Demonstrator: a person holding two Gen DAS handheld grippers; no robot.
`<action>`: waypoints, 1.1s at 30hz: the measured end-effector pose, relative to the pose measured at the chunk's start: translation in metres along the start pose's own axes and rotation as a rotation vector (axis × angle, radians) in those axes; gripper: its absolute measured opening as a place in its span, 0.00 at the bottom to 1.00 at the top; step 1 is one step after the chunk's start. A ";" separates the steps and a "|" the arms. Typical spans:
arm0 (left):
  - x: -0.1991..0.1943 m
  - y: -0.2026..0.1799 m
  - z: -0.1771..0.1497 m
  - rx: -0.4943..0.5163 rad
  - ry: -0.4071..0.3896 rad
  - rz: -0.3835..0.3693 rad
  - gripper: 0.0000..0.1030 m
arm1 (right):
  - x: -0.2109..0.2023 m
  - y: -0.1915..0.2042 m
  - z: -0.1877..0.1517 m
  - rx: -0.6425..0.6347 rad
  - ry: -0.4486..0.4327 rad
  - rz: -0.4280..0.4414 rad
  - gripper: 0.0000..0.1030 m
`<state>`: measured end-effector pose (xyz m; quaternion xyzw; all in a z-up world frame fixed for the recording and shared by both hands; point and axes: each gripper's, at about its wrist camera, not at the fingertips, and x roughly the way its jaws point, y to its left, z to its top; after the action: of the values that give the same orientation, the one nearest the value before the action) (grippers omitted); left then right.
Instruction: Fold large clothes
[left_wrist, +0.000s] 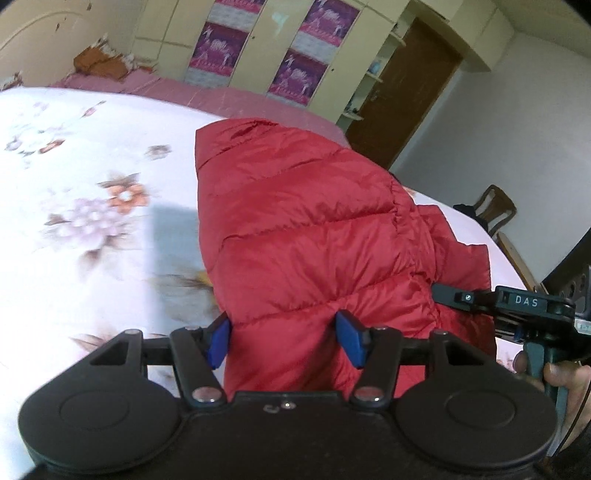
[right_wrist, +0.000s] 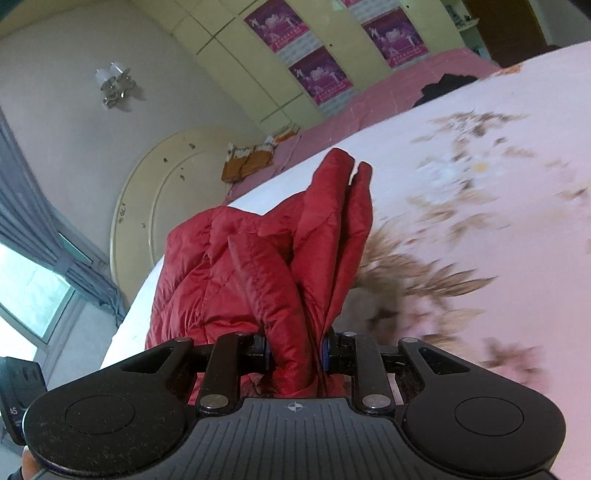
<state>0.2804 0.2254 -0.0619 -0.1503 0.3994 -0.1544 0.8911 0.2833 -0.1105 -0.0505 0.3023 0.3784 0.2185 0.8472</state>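
Gripping a thick fold of the red quilted puffer jacket, my left gripper has its blue pads pressed into the fabric on both sides. My right gripper is clamped narrowly on a bunched edge of the same jacket, which rises in puffy folds ahead of its fingers. The jacket hangs between both tools above the white floral bedsheet, with my right hand visible at its handle.
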 end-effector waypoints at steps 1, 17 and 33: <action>0.001 0.010 0.004 0.001 0.004 0.003 0.55 | 0.011 0.005 -0.003 0.008 0.014 -0.005 0.22; 0.018 0.088 0.009 -0.029 0.043 -0.004 0.58 | 0.044 -0.010 -0.021 0.077 0.044 -0.174 0.49; 0.053 0.053 0.020 0.176 0.050 0.020 0.47 | 0.076 0.004 -0.026 -0.209 0.128 -0.384 0.07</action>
<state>0.3375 0.2553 -0.1047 -0.0637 0.4080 -0.1837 0.8920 0.3090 -0.0529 -0.1002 0.1209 0.4573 0.1101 0.8742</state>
